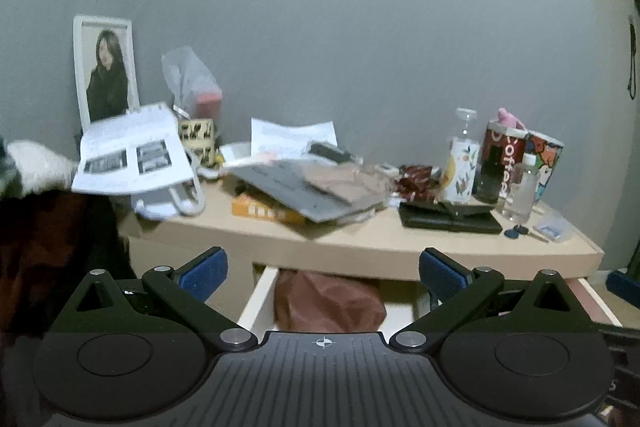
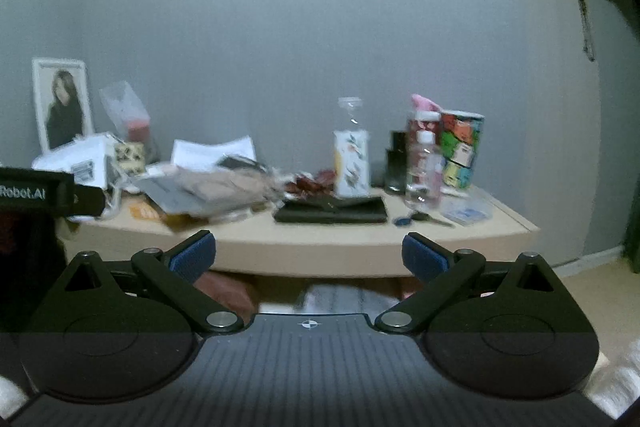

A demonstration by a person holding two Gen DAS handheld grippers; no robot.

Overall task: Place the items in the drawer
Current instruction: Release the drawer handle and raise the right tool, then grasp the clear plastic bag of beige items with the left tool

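My left gripper [image 1: 323, 277] stands wide open, its blue pads [image 1: 204, 273] far apart with nothing between them. Between the fingers, at twelve o'clock and just beyond, the drawer [image 1: 256, 301] is pulled out from under the desk top; its pale side wall shows at eleven o'clock, and inside lies a crumpled reddish-brown bag [image 1: 328, 301], soft and creased, filling the left part of the drawer. My right gripper [image 2: 308, 257] is spread equally wide and holds nothing. Under it I see the same brown bag [image 2: 230, 291] at eleven o'clock and something pale and striped [image 2: 340, 297] at twelve, too blurred to name.

Farther out, the beige desk [image 1: 360, 247] carries the clutter. At twelve o'clock lies a heap of grey and tan papers [image 1: 304, 187], with an orange box [image 1: 260, 209] under its near left edge. At one o'clock a flat black wallet [image 1: 450, 219] rests near the front edge, red wrappers [image 1: 414, 181] behind it. A floral bottle [image 1: 460, 167], a dark coffee tin [image 1: 500, 167], a small clear bottle [image 1: 522, 187] and a colourful tin [image 1: 546, 163] stand at two o'clock. At ten o'clock a printed sheet [image 1: 132, 155] lies before a framed portrait [image 1: 106, 71] that leans on the grey wall [image 1: 360, 27].
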